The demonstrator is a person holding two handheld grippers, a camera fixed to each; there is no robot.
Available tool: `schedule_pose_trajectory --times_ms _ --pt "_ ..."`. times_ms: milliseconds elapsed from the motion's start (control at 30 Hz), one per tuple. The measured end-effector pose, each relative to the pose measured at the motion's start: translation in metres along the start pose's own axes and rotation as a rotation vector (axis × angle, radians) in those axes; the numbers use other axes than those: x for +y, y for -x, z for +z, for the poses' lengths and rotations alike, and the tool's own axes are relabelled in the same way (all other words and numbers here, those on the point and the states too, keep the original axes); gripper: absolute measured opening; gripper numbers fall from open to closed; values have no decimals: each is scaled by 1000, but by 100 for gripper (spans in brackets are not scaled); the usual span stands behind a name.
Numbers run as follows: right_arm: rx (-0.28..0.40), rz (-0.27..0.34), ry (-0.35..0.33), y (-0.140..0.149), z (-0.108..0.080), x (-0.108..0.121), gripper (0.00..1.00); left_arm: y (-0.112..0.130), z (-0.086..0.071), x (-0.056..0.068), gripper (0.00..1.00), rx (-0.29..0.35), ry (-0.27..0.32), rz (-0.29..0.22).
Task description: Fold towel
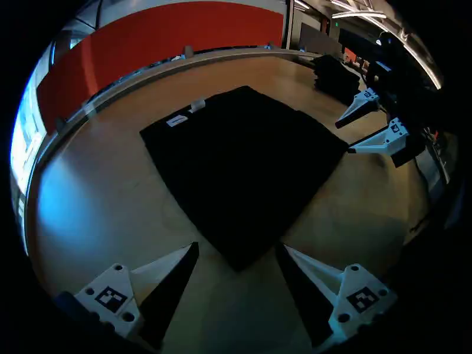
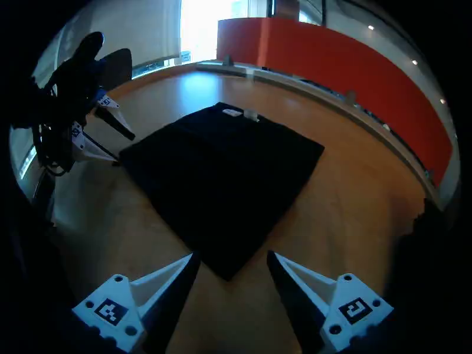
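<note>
Nearest me in the left gripper view, the left gripper (image 1: 236, 246) had its jaws apart, and the near corner of the black towel (image 1: 242, 171) showed between the tips, unclamped. I saw the towel lying flat on the table (image 1: 88, 194), with the right gripper (image 1: 343, 138) at 2 o'clock beside its edge. In the right gripper view, that gripper's jaws were also apart at 6 o'clock, a towel corner between them. The left gripper sat at 10 o'clock, and white tags (image 2: 242, 113) at 12.

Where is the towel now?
The towel lies flat on the wooden table; in the left gripper view its near corner points into the left gripper, with the right gripper at its right corner.
</note>
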State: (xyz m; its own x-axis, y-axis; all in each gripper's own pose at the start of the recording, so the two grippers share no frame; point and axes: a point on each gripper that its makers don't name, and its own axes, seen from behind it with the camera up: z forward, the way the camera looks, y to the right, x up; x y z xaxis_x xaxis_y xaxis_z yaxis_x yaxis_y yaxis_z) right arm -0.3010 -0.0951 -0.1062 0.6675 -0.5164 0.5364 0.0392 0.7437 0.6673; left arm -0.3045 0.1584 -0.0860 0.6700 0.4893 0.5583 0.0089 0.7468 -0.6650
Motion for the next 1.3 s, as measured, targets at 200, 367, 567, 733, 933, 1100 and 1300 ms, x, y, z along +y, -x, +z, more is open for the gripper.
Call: schedule_pose_trajectory --times_ms 200,367,567,733,933,1100,1300 --pt "-2 8 -9 2 2 1 78 1 5 9 91 -7 12 4" --pt "-6 -5 -13 4 3 1 78 1 4 7 90 -8 -1 11" --pt "-13 -12 -18 6 3 -1 74 2 5 7 88 -15 -8 14" --pt "-25 -8 -24 10 3 -3 63 3 5 3 78 -18 -28 6" --pt "-27 8 -32 10 3 -6 55 2 5 1 73 -23 -36 -1" --pt "-28 15 -32 10 3 -6 51 2 5 1 72 -24 -41 -4" --pt "-28 19 -31 9 4 -7 34 2 5 1 69 -26 -49 -16"
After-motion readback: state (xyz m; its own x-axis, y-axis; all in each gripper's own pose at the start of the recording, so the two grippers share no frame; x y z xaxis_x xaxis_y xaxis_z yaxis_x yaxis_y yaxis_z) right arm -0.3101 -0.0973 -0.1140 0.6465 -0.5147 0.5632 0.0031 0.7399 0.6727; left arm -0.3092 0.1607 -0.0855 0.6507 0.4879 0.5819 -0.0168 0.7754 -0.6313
